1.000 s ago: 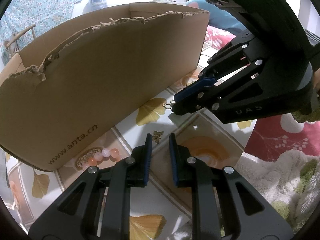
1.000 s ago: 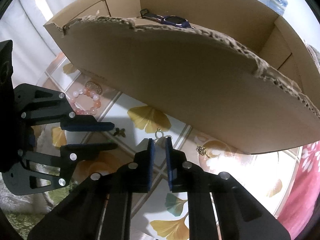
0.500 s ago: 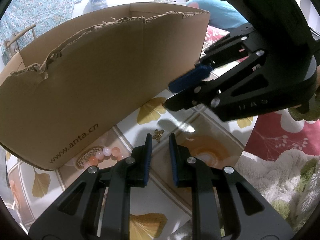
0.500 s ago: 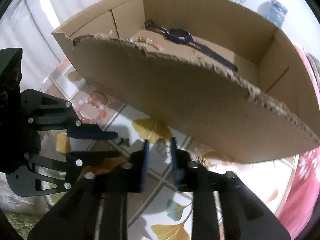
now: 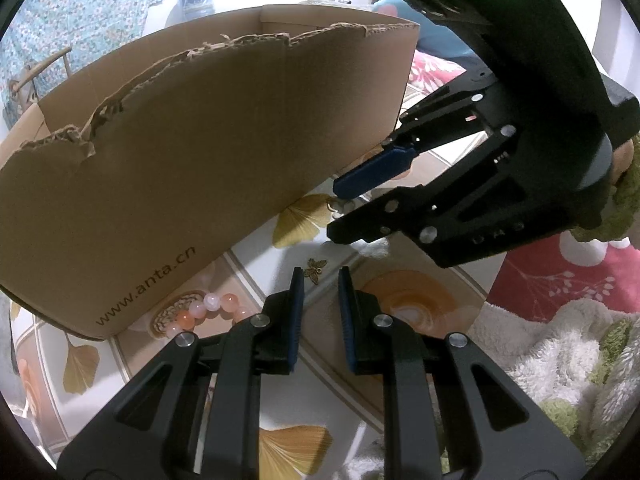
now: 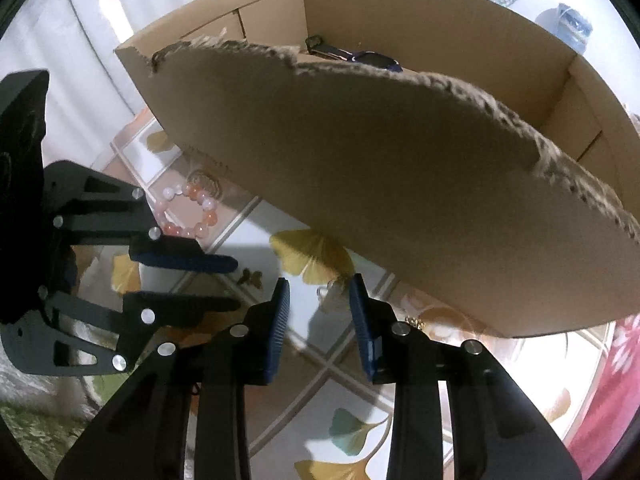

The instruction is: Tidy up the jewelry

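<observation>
Both grippers sit low by the cardboard box (image 5: 208,152). Right gripper (image 6: 318,292) is spread around a small ring charm (image 6: 326,290) on the tablecloth (image 5: 260,280), gripping nothing. I see my left gripper (image 5: 319,274) parted, empty, just behind the butterfly charm (image 5: 315,269). Bead bracelet (image 6: 192,212) lies beside the box; a watch (image 6: 360,56) rests inside.

We see a matt cardboard box (image 5: 208,152) with a rough torn rim, glossy beads (image 5: 208,308) and fluffy cloth (image 5: 560,352).

We see a ginkgo-leaf-patterned tabletop (image 5: 304,364) carrying a torn brown cardboard box (image 5: 192,152), pink bead bracelet (image 6: 192,212), small bronze butterfly charm (image 5: 315,270).
</observation>
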Demonstrator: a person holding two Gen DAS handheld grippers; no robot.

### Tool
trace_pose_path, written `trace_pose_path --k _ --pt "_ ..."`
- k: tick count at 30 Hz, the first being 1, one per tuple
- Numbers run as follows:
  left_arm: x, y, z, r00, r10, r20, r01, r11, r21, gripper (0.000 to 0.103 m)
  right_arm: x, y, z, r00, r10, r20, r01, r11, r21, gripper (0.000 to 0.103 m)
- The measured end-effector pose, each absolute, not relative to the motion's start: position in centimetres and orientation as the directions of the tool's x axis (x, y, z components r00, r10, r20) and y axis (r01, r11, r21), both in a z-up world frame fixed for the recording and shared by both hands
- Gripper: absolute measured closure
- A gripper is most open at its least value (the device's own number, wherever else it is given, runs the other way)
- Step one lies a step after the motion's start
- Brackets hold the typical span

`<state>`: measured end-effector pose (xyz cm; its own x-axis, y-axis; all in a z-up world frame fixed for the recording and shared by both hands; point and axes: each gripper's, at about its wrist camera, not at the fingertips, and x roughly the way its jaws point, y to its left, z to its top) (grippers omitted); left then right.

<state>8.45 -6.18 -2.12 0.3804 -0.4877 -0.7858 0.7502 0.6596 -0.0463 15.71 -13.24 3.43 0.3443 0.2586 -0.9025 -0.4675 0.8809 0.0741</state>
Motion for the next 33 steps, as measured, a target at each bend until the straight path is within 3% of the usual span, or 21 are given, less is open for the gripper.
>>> trace_pose_path --k 14,20,22,33 --pt "8.51 -6.43 -2.07 0.381 -0.485 -0.787 0.751 0.659 -0.043 0.086 16.12 -13.41 3.57 0.336 0.251 -0.908 -0.394 0.913 0.106 0.08" --pt "8.42 -6.52 -2.12 0.38 -0.486 -0.787 0.752 0.658 -0.043 0.086 15.41 -12.68 3.47 0.358 0.203 -0.911 -0.383 0.922 0.054 0.081" --pt "8.41 -6.55 -2.12 0.38 -0.486 -0.787 0.752 0.658 -0.043 0.086 15.48 -12.74 3.4 0.359 0.205 -0.91 -0.373 0.926 0.061 0.089" --pt "8.37 -6.56 -2.13 0.38 -0.484 -0.788 0.752 0.658 -0.041 0.086 15.32 -13.1 3.13 0.37 0.219 -0.903 -0.356 0.931 0.08 0.09"
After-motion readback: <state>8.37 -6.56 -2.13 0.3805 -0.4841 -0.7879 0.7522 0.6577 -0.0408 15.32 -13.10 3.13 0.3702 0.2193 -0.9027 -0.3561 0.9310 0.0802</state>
